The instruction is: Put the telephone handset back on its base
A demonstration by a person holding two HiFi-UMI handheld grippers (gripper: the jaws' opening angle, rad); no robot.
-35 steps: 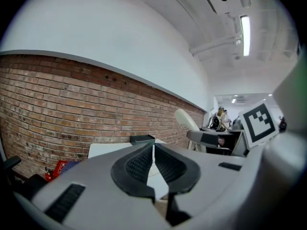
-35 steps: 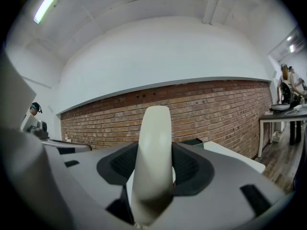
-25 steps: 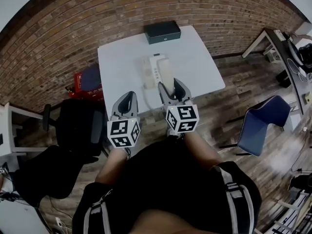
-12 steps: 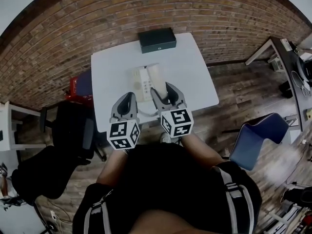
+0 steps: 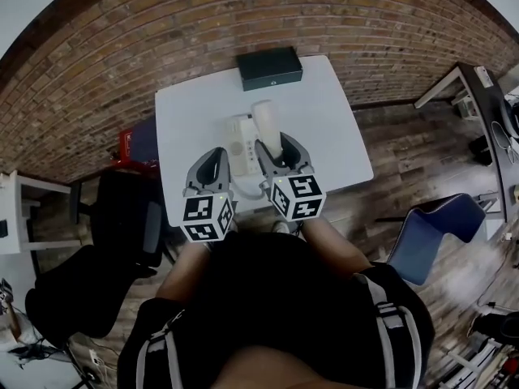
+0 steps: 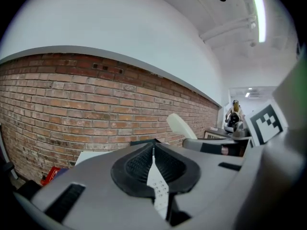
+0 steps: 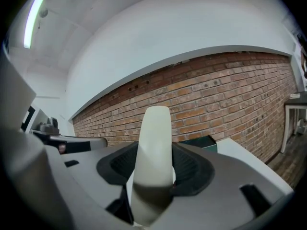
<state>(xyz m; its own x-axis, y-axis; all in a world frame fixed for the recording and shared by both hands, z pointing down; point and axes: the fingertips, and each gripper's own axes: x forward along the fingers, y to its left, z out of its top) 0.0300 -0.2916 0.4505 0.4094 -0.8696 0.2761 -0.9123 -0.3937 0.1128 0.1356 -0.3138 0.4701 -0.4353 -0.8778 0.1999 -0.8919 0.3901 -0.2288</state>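
A cream telephone handset (image 5: 264, 124) sticks out forward and upward from my right gripper (image 5: 280, 149), which is shut on its lower part. In the right gripper view the handset (image 7: 154, 147) fills the gap between the dark pads. The white telephone base (image 5: 238, 141) lies on the white table (image 5: 332, 128), just left of the handset. My left gripper (image 5: 214, 157) hovers at the base's near left corner, shut with nothing in it. Through its narrow slit in the left gripper view, the keypad of the base (image 6: 157, 188) shows, and the handset (image 6: 181, 126) rises at right.
A dark box (image 5: 269, 68) sits at the table's far edge against the brick wall. A black office chair (image 5: 122, 217) stands left of the table, a blue chair (image 5: 430, 217) right. A red object (image 5: 130, 143) lies on the floor by the table's left side.
Both grippers have moved forward from the table's near edge to over the table. The handset, still held in the right gripper, now hangs beside the base.
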